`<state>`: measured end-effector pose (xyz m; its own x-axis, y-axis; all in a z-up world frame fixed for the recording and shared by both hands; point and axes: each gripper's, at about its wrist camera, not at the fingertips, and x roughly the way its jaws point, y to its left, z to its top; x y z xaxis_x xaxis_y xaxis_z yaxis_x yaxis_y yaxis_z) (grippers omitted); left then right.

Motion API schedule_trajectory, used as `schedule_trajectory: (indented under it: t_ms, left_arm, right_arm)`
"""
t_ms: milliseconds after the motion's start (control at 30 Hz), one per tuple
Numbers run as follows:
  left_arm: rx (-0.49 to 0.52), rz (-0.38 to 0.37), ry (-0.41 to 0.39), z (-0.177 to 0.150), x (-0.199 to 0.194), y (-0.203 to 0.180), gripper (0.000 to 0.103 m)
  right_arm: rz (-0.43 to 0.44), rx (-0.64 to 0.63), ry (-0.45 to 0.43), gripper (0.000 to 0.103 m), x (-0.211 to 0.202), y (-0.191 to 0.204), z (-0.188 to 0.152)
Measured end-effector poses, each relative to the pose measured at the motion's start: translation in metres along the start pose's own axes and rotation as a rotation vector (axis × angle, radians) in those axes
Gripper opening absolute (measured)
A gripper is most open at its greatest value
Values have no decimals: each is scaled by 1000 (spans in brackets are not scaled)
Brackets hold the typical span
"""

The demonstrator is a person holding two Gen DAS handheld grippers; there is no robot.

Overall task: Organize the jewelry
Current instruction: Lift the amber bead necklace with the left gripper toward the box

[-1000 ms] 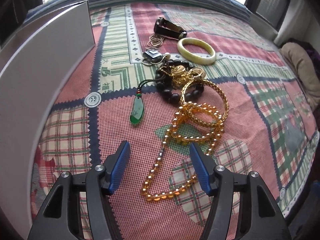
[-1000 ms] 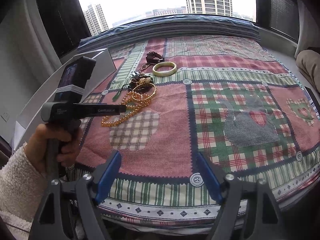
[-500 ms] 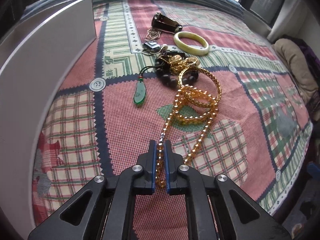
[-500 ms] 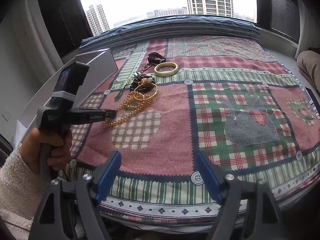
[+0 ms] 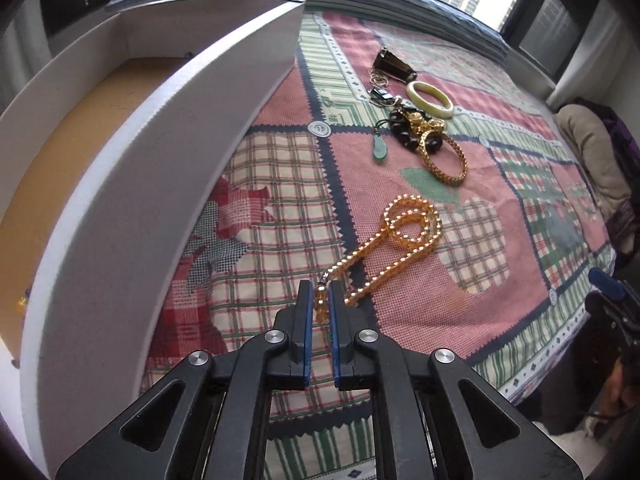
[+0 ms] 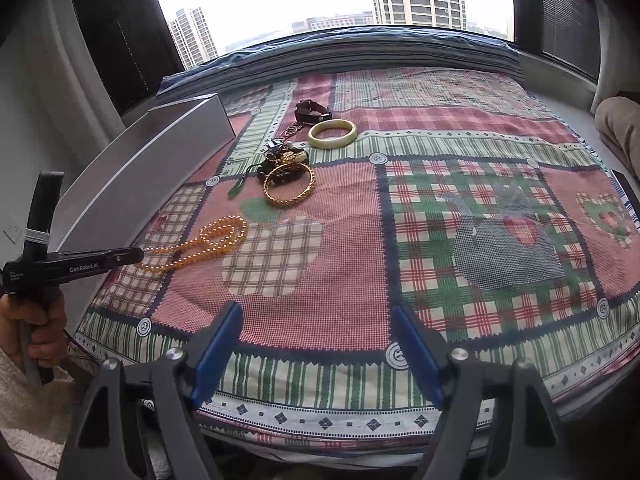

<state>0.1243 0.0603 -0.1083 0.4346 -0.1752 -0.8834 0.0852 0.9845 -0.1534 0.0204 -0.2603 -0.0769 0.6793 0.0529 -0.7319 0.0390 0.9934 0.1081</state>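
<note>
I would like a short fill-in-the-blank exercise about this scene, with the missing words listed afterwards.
1. The left gripper is shut on the amber bead ____.
2. The right gripper has its jaws ____ and holds nothing.
3. The pale bangle lies on the ____ quilt.
4. The white box stands on the ____ side of the left wrist view.

Missing words: necklace; open; patchwork; left

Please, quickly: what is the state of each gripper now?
Left gripper: closed, holding the amber bead necklace.
Right gripper: open, holding nothing, above the patchwork cloth.
</note>
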Motion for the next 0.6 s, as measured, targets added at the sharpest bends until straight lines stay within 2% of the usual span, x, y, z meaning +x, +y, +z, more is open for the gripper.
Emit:
schedule_trajectory:
  t_ms: [100,167,200,267,300,400,467,600]
  left_arm:
    - [0,11,-5,0,8,2,6]
    - [8,-24,-9,2,13,-3,12]
    - [11,-49,-17,3,13,-7,18]
    - [12,-102,-38,8,15,-16,48]
    - [12,-113,-53,12,15,-22,53]
    - [47,-93,-81,28,24,-42,55]
    - [85,-23,-83,37,36,-55,55]
    - [164,99,-10,36,65,-67,53]
  right_arm:
    - [-3,-5,2,79,2,2,1]
    - [-2,-1,7,79,5,2,2]
    - [-1,-2,8,79,5,3,2]
    - [2,-13,7,79,4,7,1]
    - [3,-20,6,79,3,9,0]
    - [5,-31,8,79,2,13,-1]
    - [8,-30,12,79,3,13,-2]
    - [8,-29,6,79,0,12,-3]
